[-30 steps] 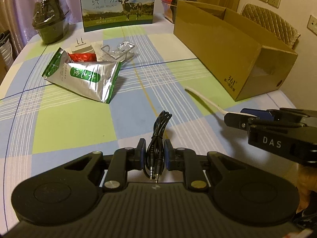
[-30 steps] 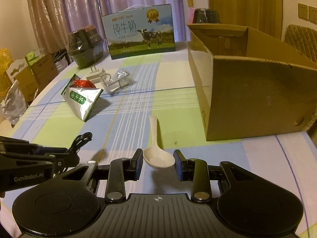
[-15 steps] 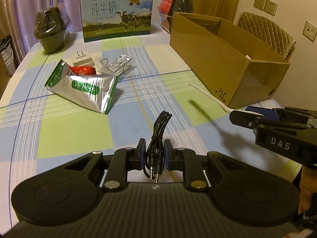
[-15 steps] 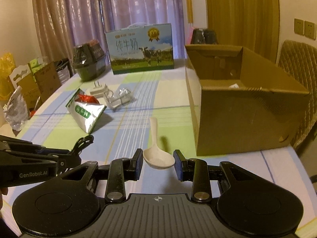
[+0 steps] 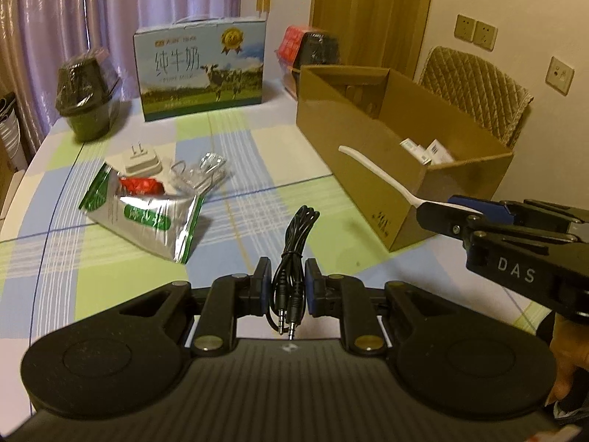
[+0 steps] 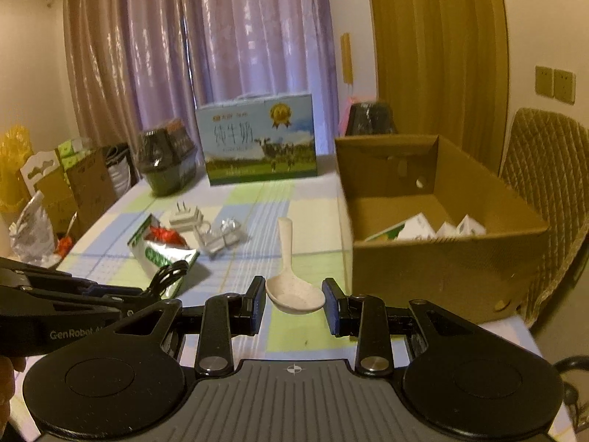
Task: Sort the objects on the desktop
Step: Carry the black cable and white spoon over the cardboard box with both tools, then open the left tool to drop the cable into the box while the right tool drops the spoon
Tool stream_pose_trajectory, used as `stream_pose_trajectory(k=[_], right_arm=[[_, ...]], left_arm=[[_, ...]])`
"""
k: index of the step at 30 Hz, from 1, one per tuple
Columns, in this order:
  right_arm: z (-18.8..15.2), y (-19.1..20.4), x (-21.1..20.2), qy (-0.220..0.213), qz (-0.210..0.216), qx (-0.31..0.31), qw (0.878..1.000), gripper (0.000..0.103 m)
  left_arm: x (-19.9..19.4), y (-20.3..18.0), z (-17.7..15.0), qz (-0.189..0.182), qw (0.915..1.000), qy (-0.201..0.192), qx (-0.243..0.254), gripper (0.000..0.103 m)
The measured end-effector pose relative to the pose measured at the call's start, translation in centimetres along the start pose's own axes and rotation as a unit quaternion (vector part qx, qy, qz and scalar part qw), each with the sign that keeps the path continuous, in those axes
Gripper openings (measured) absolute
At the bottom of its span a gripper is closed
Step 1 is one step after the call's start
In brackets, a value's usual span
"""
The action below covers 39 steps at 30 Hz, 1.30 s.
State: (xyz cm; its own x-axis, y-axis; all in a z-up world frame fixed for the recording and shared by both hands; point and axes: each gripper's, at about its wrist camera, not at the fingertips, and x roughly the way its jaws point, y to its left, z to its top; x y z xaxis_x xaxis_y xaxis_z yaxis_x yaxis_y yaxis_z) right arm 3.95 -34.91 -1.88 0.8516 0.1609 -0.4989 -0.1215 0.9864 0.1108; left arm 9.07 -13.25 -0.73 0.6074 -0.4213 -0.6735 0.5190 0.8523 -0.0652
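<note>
The left tongs point(image 5: 288, 287) grip a coiled black cable point(image 5: 294, 254), and the right tongs point(image 6: 294, 304) clamp a white spoon point(image 6: 292, 287) by its bowl. Both hang above the bench point(image 5: 121, 258), just short of the cardboard box point(image 6: 449, 258); a foil pouch point(image 5: 147, 221) lies farther from the box.

matt brown cardboard box point(image 6: 441, 258), glossy foil pouch point(image 5: 147, 221), smooth off-white plastic spoon point(image 6: 294, 291), checked cloth tablecloth point(image 5: 257, 169).

A blue-and-green milk carton case point(image 5: 201, 70) is standing at the table's far edge before purple curtains point(image 6: 257, 37), while a quilted chair point(image 5: 475, 92) is sitting behind, below beige wall sockets point(image 5: 475, 34).
</note>
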Motion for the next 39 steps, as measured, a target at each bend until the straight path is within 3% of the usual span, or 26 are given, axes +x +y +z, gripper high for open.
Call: stream_pose_trajectory(k=[16, 25, 33, 36, 37, 39], right_arm=[[4.5, -3.9, -2.3, -0.060, -0.028, -0.004, 0.998, 0.030], [7.1, -9.6, -1.4, -0.081, -0.074, 0.004, 0.994, 0.030], [7.8, -14.1, 0.4, -0.077, -0.093, 0.017, 0.993, 0.030], [7.7, -14.8, 1.0, -0.074, -0.094, 0.020, 0.993, 0.030], [7.6, -15.1, 1.3, -0.071, -0.093, 0.022, 0.993, 0.030], [7.4, -15.3, 1.8, -0.067, -0.092, 0.025, 0.993, 0.030]], left_arm=[[-0.1, -4.6, 5.1, -0.043, 0.9982, -0.035, 0.023, 0.015], [3.1, -9.3, 10.4, -0.092, 0.9942, -0.044, 0.033, 0.015], [7.2, -12.1, 13.1, -0.107, 0.9929, -0.041, 0.031, 0.015], [8.6, -12.1, 13.6, -0.105, 0.9937, -0.039, 0.007, 0.021], [8.9, -12.0, 13.6, -0.102, 0.9941, -0.037, 0.001, 0.030], [9.0, -11.7, 13.5, -0.101, 0.9942, -0.037, -0.002, 0.030]])
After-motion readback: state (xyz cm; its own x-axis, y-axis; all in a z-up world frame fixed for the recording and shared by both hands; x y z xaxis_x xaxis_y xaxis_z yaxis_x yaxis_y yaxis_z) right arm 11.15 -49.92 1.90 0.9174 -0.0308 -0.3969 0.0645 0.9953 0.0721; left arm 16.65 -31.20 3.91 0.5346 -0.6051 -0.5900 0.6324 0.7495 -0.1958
